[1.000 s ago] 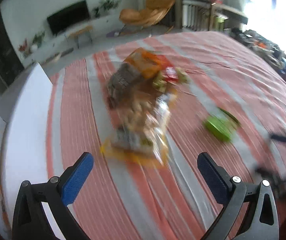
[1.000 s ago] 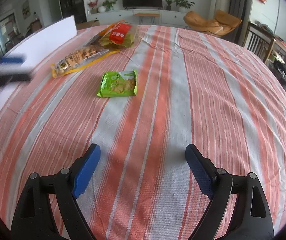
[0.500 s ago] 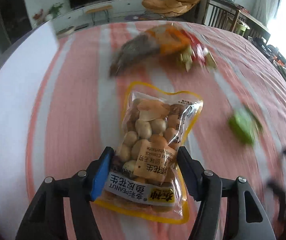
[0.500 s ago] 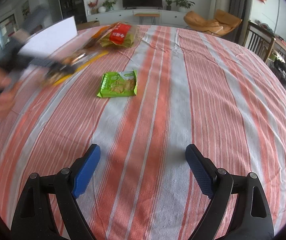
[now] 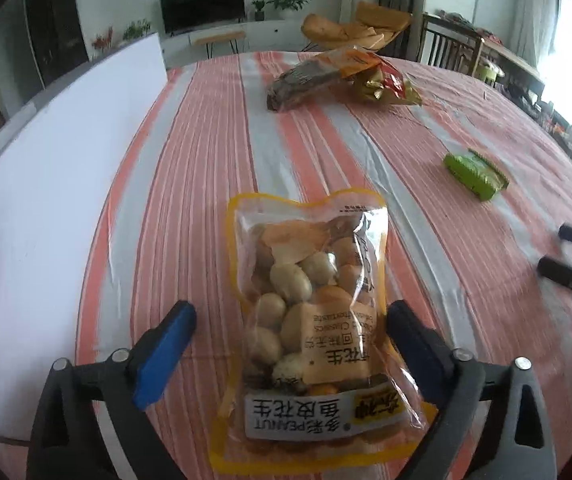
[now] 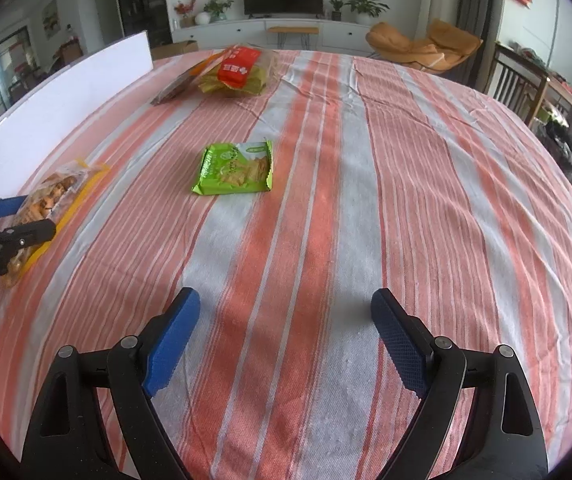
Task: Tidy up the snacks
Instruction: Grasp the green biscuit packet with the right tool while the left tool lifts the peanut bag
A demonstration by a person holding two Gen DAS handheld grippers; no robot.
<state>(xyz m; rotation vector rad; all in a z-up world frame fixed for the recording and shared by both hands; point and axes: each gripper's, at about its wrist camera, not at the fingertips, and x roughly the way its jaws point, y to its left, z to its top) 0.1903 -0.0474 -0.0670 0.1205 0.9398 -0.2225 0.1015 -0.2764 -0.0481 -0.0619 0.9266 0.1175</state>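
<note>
A yellow-edged clear peanut bag [image 5: 310,320] lies on the striped cloth between the fingers of my left gripper [image 5: 290,336]. The jaws stand wide, one on each side of the bag, with a gap on the left. The bag also shows in the right wrist view [image 6: 50,208], with the left gripper [image 6: 2,220] around it. A green cracker pack [image 6: 236,168] lies mid-table, well ahead of my open, empty right gripper [image 6: 282,320]; it shows in the left wrist view [image 5: 476,174] too. A pile of snack bags [image 6: 230,72] lies at the far end, also seen in the left wrist view [image 5: 342,80].
A long white board [image 5: 46,200] runs along the table's left side, also in the right wrist view [image 6: 58,96]. The striped tablecloth [image 6: 366,200] covers the table. Chairs [image 6: 426,46] and a TV cabinet [image 6: 286,32] stand beyond the far edge.
My left gripper swung onto the peanut bag, closed around it half a second ago, and its jaws now stand wider apart. The bag sits nearer the table's left side. The right gripper has not moved.
</note>
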